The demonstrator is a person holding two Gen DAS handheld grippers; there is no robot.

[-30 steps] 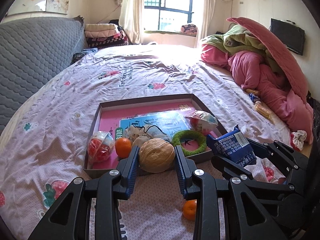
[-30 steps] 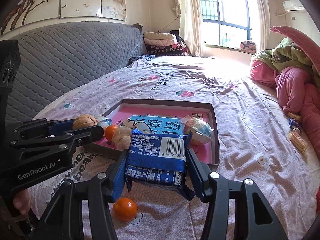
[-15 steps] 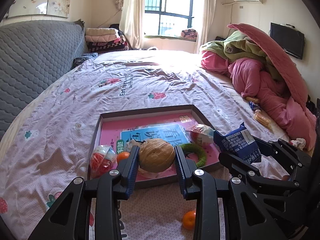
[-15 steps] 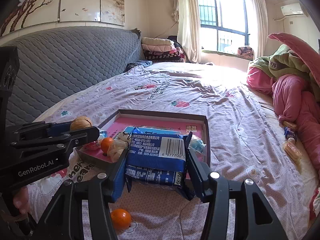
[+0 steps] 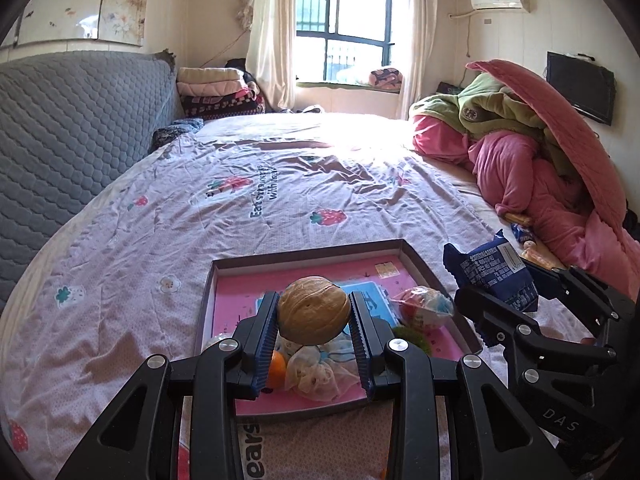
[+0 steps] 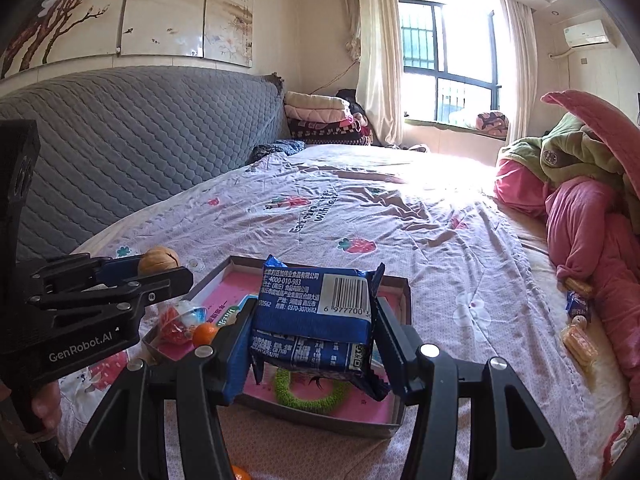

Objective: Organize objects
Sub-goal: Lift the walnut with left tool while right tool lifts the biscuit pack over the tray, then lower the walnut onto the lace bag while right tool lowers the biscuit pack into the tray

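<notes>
both grippers have risen, carrying the walnut (image 5: 313, 309) and blue packet (image 6: 316, 316) above the tray (image 5: 424, 264).

Clamped walnut (image 5: 313, 309), blue packet (image 6: 316, 316) aloft

Each view rides on its own hand-held tool, looking forward and somewhat downward past its two black fingers, close over the near end of the bed with the pale pink strawberry-print sheet (image 5: 280, 200). Both face the barred window (image 6: 448, 64) at the far wall. Both share the shallow brown-rimmed, pink-floored cardboard tray (image 5: 304, 250) just ahead, and each catches the other tool at its side.
</notes>
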